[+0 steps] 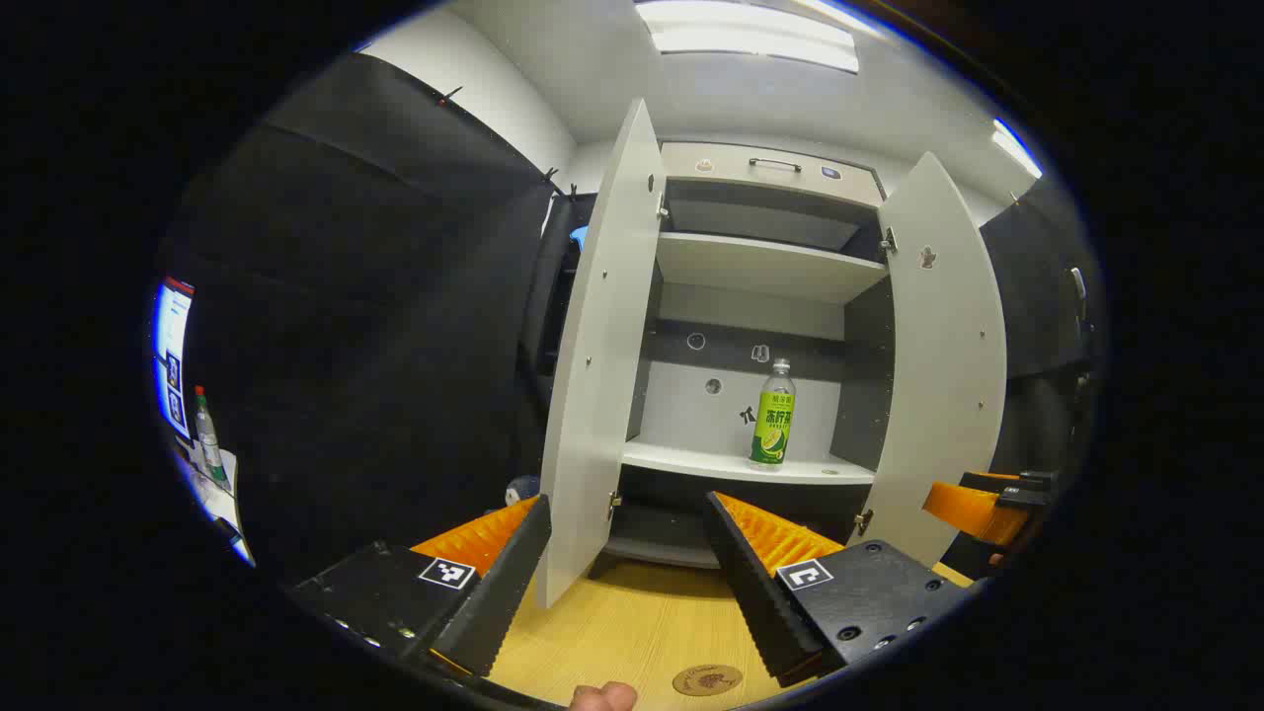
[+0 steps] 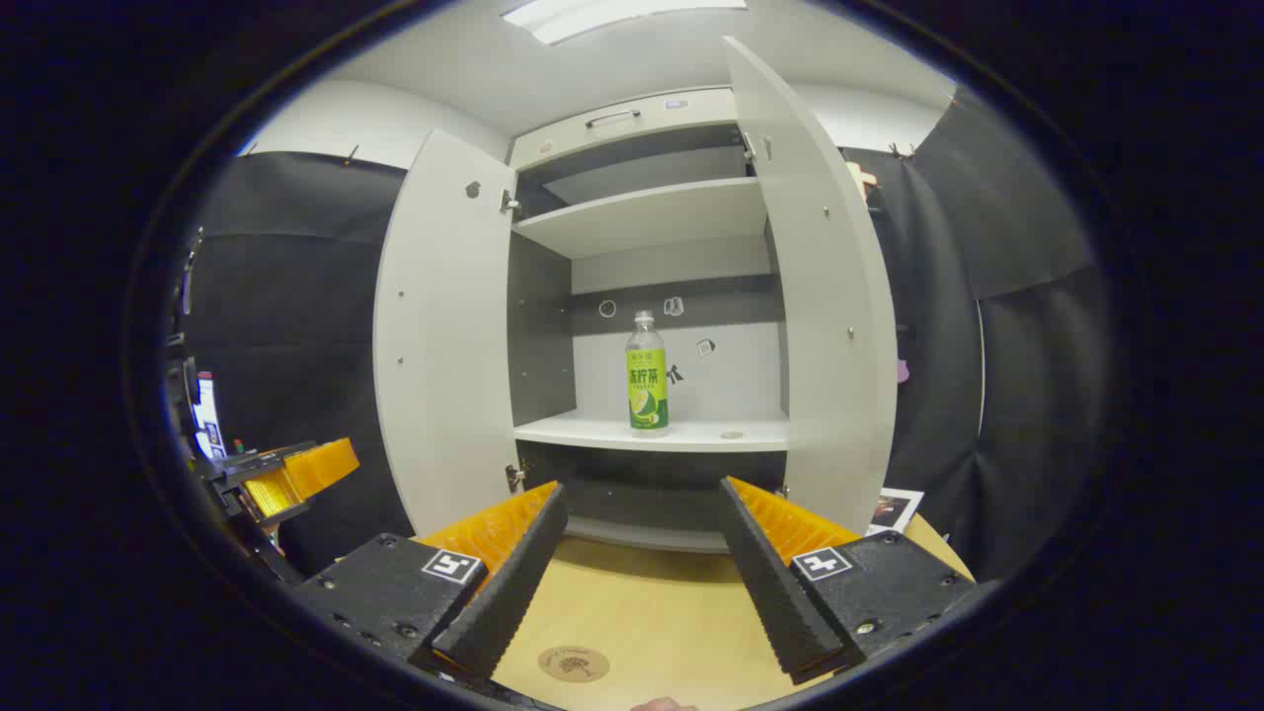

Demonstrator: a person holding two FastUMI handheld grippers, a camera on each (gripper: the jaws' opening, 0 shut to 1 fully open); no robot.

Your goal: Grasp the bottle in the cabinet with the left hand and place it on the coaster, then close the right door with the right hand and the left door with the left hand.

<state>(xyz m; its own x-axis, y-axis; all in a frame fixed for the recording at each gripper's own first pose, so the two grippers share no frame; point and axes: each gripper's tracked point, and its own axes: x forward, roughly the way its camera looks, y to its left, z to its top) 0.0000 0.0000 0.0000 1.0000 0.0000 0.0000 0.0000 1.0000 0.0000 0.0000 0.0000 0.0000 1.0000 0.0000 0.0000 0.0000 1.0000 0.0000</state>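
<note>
The left hand-held gripper [image 1: 622, 583] is held low over the table [image 1: 632, 622] with its jaws wide apart and nothing between them. The right hand-held gripper [image 2: 637, 578] is likewise spread and empty. Straight ahead of both, and higher, the bottle [image 1: 772, 413] is seen upright, long axis vertical, on the lower shelf [image 1: 691, 460] of the cabinet [image 1: 760, 168], toward the shelf's right end in the left gripper view. Both doors are swung open. The coaster [image 1: 707, 679] lies flat at the table's near edge, just below the left jaws. The left reach is judged clear.
</note>
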